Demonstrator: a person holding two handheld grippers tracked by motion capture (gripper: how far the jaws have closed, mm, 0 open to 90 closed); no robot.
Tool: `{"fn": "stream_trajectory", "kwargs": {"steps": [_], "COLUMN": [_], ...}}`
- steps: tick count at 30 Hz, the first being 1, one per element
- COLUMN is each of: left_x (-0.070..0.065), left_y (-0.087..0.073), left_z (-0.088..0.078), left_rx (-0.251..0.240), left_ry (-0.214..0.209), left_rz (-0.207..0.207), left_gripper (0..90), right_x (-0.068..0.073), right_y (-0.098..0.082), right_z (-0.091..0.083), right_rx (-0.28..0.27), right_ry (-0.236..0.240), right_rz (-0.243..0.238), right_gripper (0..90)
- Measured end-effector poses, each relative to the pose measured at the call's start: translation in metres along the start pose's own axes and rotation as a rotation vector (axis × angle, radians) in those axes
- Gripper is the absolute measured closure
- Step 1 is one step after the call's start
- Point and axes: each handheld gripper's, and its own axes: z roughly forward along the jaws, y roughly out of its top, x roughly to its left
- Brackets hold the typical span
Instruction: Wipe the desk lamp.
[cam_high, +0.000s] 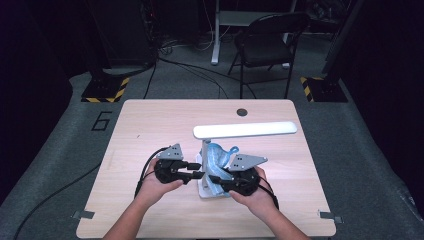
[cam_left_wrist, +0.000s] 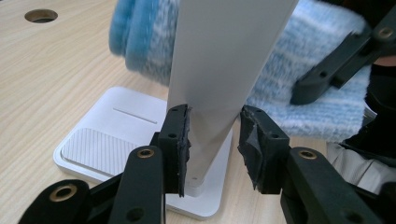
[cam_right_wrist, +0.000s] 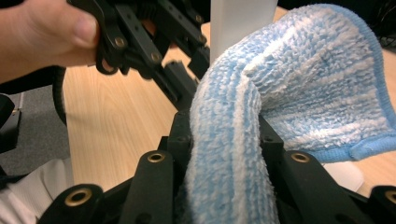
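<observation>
A large dark "6" is marked on the grey floor, left of the table.

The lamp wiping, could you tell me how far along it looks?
Done: the left gripper clamps the lamp's upright post, and the right gripper is shut on the blue cloth. In hand: the cloth lies against the post above the base. Left: the light bar, untouched.
</observation>
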Motion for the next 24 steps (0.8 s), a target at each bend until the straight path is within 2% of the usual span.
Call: {"fn": "stream_trajectory", "kwargs": {"steps": [1, 6, 10, 11, 14, 18, 20, 24], "left_x": [0.000, -0.001, -0.001, -0.001, -0.001, -0.001, -0.001, -0.001], "left_y": [0.000, 0.001, 0.001, 0.001, 0.001, 0.001, 0.001, 0.001], "left_z": [0.000, 0.000, 0.001, 0.001, 0.001, 0.000, 0.000, 0.000], "left_rx": [0.001, 0.004, 0.003, 0.003, 0.003, 0.002, 0.002, 0.001], "left_ry": [0.000, 0.000, 0.000, -0.001, -0.001, -0.001, -0.002, -0.003], "left_rz": [0.000, -0.006, -0.006, -0.006, -0.006, -0.007, -0.007, -0.007], "left_gripper": [62.7, 62.8, 62.7, 62.8, 62.8, 62.7, 62.7, 62.7], "right_x": [-0.001, -0.005, -0.007, -0.008, -0.008, -0.008, -0.008, -0.008], "right_y": [-0.002, -0.014, -0.026, -0.029, -0.037, -0.041, -0.041, -0.039], "right_z": [0.002, 0.013, 0.024, 0.027, 0.033, 0.036, 0.036, 0.035], "right_rx": [0.001, 0.045, 0.091, 0.084, 0.113, 0.136, 0.121, 0.122], "right_ry": [0.005, 0.050, 0.030, 0.028, 0.024, 0.027, 0.012, 0.012], "right_rz": [-0.007, 0.034, 0.041, 0.047, 0.059, 0.053, 0.056, 0.053], "right_gripper": [67.1, 67.1, 67.1, 67.2, 67.2, 67.2, 67.2, 67.2]}}
